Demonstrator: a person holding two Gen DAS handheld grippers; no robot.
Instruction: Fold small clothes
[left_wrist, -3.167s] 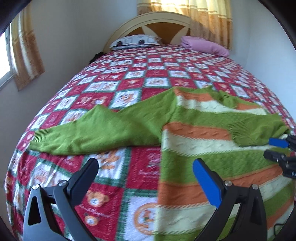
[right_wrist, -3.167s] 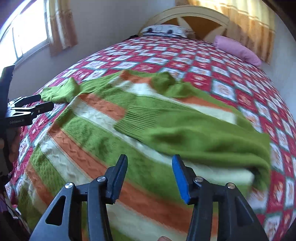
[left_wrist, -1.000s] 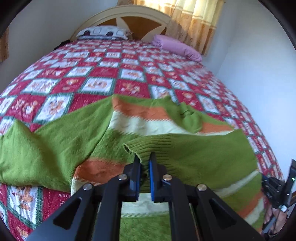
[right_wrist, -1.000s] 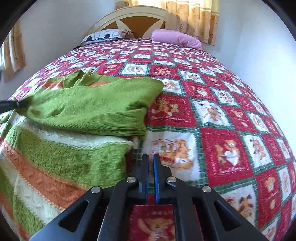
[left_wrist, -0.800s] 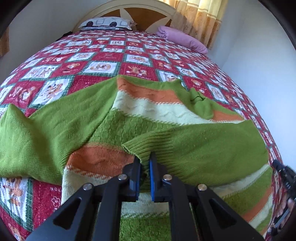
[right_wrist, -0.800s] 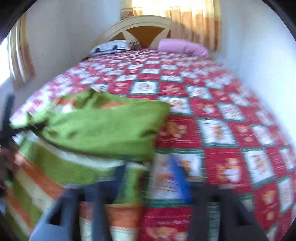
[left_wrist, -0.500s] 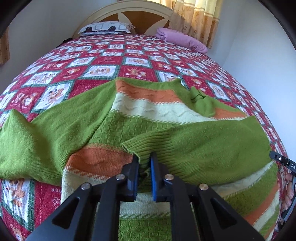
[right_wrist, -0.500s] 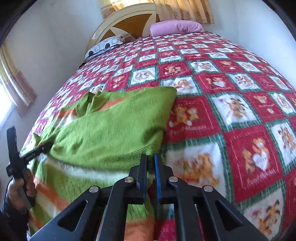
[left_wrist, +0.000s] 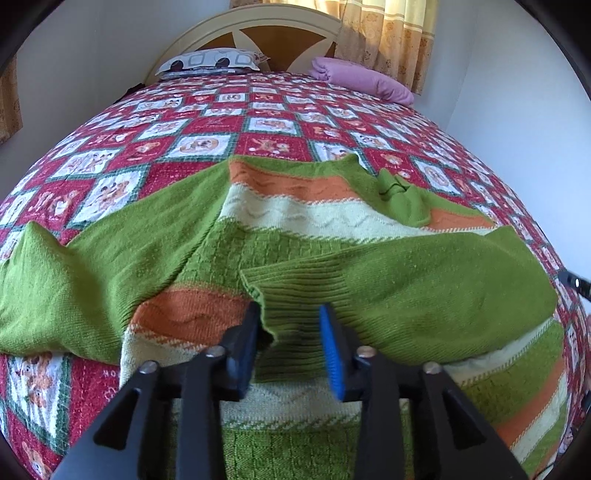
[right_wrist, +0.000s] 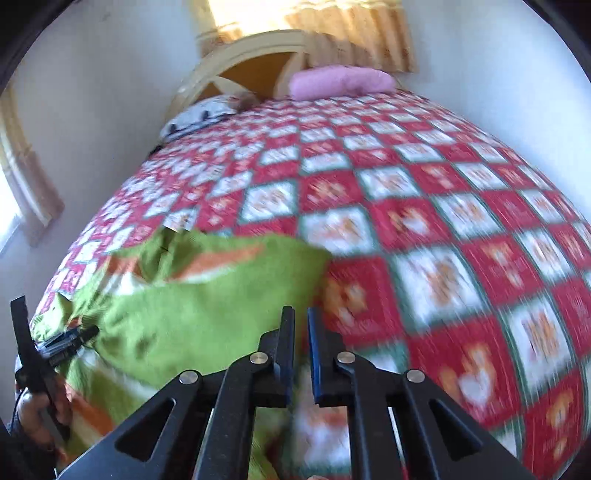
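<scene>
**A:** What have I got in front of me on the left side?

**B:** From my left camera I see the green sweater (left_wrist: 295, 229), striped in orange and cream, lying flat on the bed (left_wrist: 258, 122) with its red patchwork quilt. One sleeve is stretched out to the left over the quilt. The other sleeve (left_wrist: 399, 288) is folded across the body, its ribbed cuff ending between my fingers.

**A:** And the left hand-held gripper itself?

**B:** The left hand-held gripper (left_wrist: 290, 349) is opening. The cuff lies in the gap, touching the dark pad, but the blue pad (left_wrist: 332, 354) stands clear of it, so the sleeve is released.

**A:** The right one?

**B:** The right hand-held gripper (right_wrist: 301, 354) is clenched, its fingers nearly together with only a thin slit. That picture is smeared with motion blur. The fingers sit at the right edge of the sweater, where the green knit meets the quilt; I cannot tell whether any fabric is caught between them.

**A:** Anything else in view?

**B:** At the head of the bed there is a patterned pillow (left_wrist: 208, 62) and a pink pillow (left_wrist: 362, 79) under the arched headboard (left_wrist: 258, 26), with curtains (left_wrist: 391, 33) behind. In my right camera the left hand (right_wrist: 40, 410) shows low on the left, gripping its tool.
</scene>
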